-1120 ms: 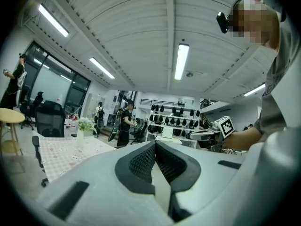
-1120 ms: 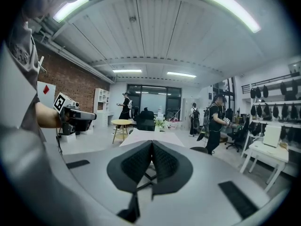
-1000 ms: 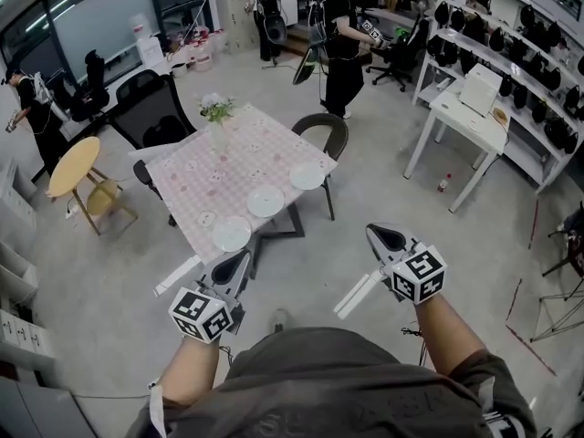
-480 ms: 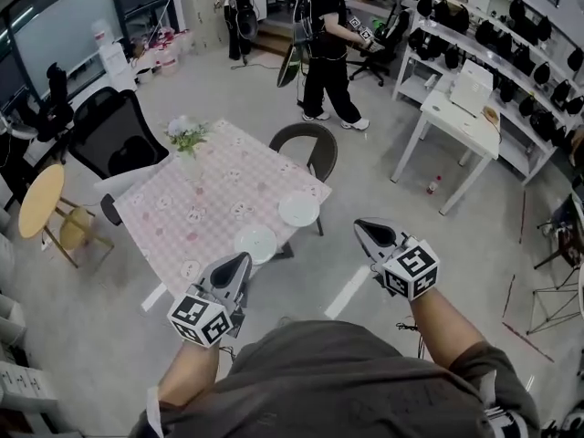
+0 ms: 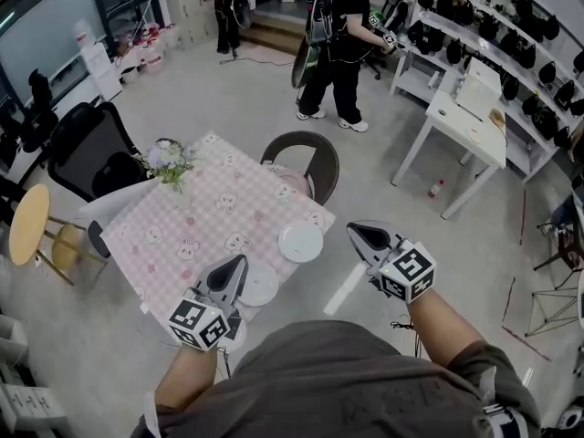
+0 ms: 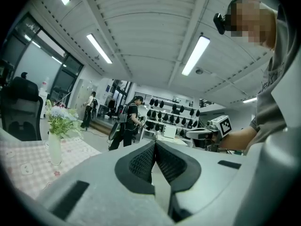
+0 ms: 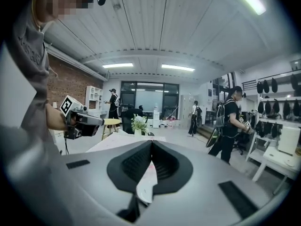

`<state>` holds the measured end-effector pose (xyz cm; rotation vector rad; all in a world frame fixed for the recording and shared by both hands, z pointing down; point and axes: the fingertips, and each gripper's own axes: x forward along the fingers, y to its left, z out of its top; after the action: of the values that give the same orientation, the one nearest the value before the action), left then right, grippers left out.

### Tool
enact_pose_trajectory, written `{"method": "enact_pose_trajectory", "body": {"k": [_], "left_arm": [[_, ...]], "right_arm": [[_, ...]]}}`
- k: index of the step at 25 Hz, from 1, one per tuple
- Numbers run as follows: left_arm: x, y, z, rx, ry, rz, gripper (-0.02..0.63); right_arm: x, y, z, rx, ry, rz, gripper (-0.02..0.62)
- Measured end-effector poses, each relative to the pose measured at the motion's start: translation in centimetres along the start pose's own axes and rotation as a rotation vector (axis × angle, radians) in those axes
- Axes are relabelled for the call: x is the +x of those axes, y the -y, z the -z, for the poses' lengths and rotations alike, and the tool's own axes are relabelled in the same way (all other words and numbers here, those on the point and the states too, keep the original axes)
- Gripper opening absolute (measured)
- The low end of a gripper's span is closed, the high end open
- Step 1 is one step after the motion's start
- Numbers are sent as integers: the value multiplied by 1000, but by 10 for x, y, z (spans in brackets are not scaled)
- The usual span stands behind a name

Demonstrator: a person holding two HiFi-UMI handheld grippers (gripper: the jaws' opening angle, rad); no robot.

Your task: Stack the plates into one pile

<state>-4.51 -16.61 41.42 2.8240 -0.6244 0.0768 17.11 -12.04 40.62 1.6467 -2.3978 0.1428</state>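
Approach under way: the left gripper (image 5: 235,267) and the right gripper (image 5: 361,234) were both empty, jaws pressed together. A round white plate (image 5: 301,242) and a second white plate (image 5: 259,285) lay apart near the front edge of the pink-checked clothed table (image 5: 173,245), just ahead of the left tool. Best play, I'd judge: spread the jaws before arriving, come in low and level, pinch one plate's rim cleanly. Against a second earlier, table and plates had slid much nearer in the head view, the left tool now overlapping the table's edge
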Motion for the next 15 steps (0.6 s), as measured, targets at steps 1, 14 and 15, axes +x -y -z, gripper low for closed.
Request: {"method": "enact_pose_trajectory", "body": {"k": [1,14,15], "left_arm": [[7,-3,1,-4,-2,-10,6],[72,22,8,-64,57,-234,6],[71,24,9,-68,59,-241,6]], "right_arm": [[4,8,4,5,-4,-7,-8],[8,98,35,32,-28,-207,-8],[9,100,34,33,-25,-211,-8]]}}
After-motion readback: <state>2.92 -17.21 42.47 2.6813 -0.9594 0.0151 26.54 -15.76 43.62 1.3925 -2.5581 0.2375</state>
